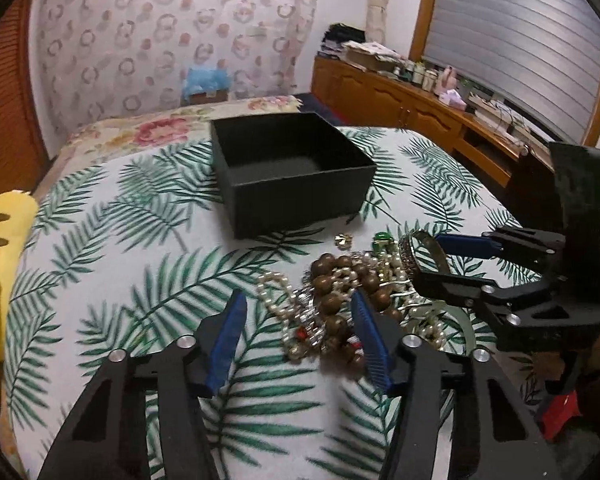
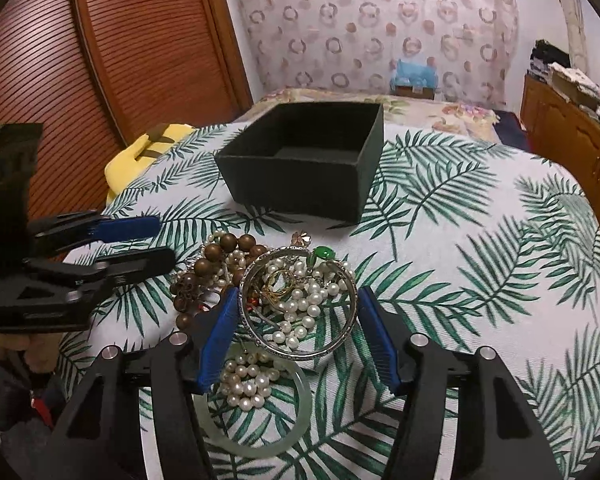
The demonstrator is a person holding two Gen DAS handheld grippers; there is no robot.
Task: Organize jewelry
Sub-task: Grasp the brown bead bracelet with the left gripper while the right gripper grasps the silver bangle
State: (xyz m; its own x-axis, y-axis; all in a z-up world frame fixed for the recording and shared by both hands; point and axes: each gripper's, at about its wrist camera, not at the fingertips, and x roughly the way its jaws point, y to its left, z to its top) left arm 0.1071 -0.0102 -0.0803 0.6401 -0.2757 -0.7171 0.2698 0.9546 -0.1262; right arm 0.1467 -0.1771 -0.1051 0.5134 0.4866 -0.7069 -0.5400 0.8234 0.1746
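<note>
An open black box (image 1: 292, 172) (image 2: 304, 160) stands on the palm-leaf cloth behind a pile of jewelry. The pile holds brown wooden beads (image 1: 332, 280) (image 2: 204, 268), pearl strands (image 2: 304, 308) (image 1: 274, 292), a green stone ring (image 2: 324, 254) (image 1: 380, 238) and a pale jade bangle (image 2: 256, 408). My right gripper (image 2: 296, 304) (image 1: 432, 256) has its blue pads on either side of a silver bangle (image 2: 300, 304) (image 1: 410, 256), touching its rim, tilted off the cloth. My left gripper (image 1: 300, 312) (image 2: 160, 240) is open and empty, low over the pile's left part.
A yellow plush toy (image 1: 0, 280) (image 2: 140, 152) lies at the cloth's left edge. A wooden sideboard (image 1: 420, 104) with clutter runs along the right wall. A wooden slatted door (image 2: 100, 60) stands to the left. A floral bedspread (image 1: 160, 128) lies behind the box.
</note>
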